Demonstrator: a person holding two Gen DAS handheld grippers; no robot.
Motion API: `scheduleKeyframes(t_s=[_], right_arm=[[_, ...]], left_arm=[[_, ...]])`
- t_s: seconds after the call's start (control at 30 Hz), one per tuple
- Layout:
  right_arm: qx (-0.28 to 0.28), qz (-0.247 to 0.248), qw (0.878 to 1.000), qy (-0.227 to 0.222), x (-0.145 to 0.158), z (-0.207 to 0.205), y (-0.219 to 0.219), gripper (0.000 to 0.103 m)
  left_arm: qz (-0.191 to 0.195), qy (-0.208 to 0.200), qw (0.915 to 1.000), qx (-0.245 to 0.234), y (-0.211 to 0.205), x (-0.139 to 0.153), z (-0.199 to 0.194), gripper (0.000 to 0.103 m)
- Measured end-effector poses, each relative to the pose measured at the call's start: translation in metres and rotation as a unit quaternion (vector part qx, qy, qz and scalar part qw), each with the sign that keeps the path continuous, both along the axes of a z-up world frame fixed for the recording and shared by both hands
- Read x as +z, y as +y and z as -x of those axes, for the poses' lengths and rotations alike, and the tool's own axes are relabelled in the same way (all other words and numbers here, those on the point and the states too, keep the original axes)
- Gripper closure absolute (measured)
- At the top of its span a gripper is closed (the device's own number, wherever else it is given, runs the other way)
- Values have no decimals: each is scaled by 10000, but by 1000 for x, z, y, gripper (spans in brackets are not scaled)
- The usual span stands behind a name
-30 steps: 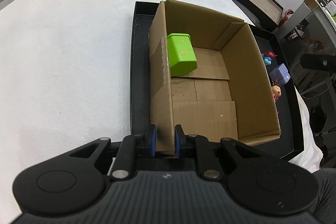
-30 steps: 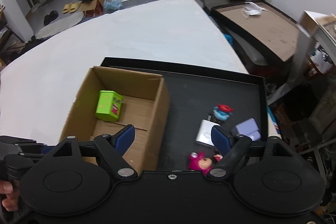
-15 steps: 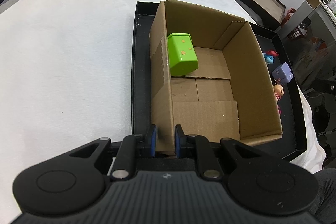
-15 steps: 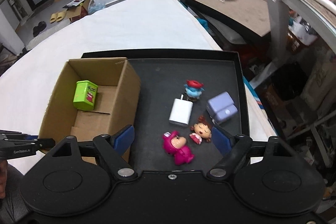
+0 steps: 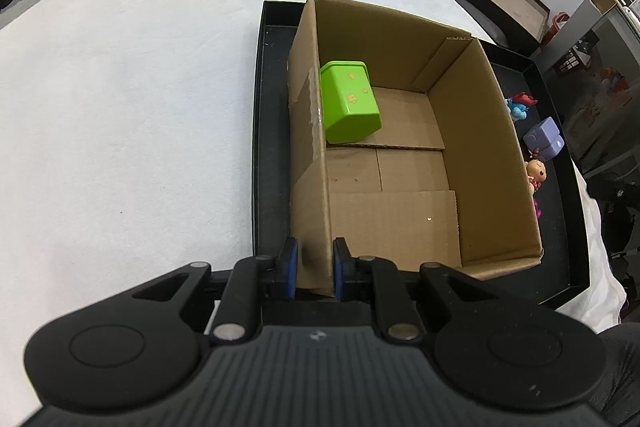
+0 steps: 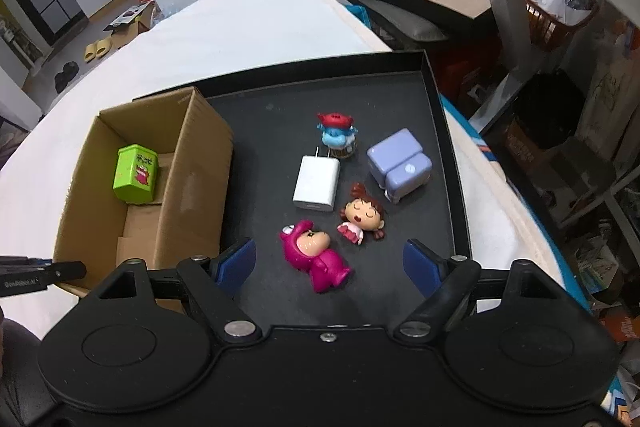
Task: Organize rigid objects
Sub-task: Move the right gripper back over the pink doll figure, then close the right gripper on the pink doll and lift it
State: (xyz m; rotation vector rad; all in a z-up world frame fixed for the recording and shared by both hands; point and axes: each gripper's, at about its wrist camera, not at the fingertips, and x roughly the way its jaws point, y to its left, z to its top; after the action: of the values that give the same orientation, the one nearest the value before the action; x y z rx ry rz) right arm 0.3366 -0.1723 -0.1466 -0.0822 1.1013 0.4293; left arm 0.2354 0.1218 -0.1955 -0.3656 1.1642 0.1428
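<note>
Cardboard box (image 5: 404, 163) stood in the left part of a black tray (image 6: 436, 131) on the white-covered worktop (image 5: 132, 107), and the left hand-held gripper (image 5: 314, 269) was clenched on the box's near left wall, one blue pad on each face of the cardboard. Inside the box, against the left wall toward the far end, lay a green tin (image 6: 136, 174); its side carried a red cartoon figure and a few dark characters too small to read. The right hand-held gripper (image 6: 330, 265) hung released above the near right part of the tray, jaws wide apart with nothing between the pads. Just ahead of it lay a magenta figurine (image 6: 316, 259) on its back, and beside that a doll with brown hair (image 6: 362, 217). Farther in sat a white charger (image 6: 317, 183) with its prongs pointing to the far edge, a blue figurine with a red cap (image 6: 338, 135), and a lavender block (image 6: 400, 165) bearing a small round logo that could not be read. At the left edge of the right wrist view, white lettering on the other gripper's black body was illegible.
</note>
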Motion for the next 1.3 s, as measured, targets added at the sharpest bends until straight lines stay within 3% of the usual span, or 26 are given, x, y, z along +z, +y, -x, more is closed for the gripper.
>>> scheduleKeyframes(t_s=[0.4, 0.93, 1.0, 1.07, 1.3], right_arm=[[250, 189, 9993, 221, -41, -1, 14, 25], [795, 1028, 9915, 101, -83, -9, 46, 34], [838, 1097, 9904, 97, -86, -11, 49, 40], [872, 1084, 9902, 150, -89, -12, 51, 62], [813, 1057, 9909, 157, -80, -7, 55, 65]], left_arm=[[15, 71, 10000, -32, -1, -2, -2, 87], [43, 79, 9999, 46, 0, -7, -6, 87], [62, 71, 9999, 67, 1, -7, -5, 87], [73, 75, 9999, 77, 2, -7, -5, 87], [78, 60, 9999, 82, 2, -6, -3, 87]])
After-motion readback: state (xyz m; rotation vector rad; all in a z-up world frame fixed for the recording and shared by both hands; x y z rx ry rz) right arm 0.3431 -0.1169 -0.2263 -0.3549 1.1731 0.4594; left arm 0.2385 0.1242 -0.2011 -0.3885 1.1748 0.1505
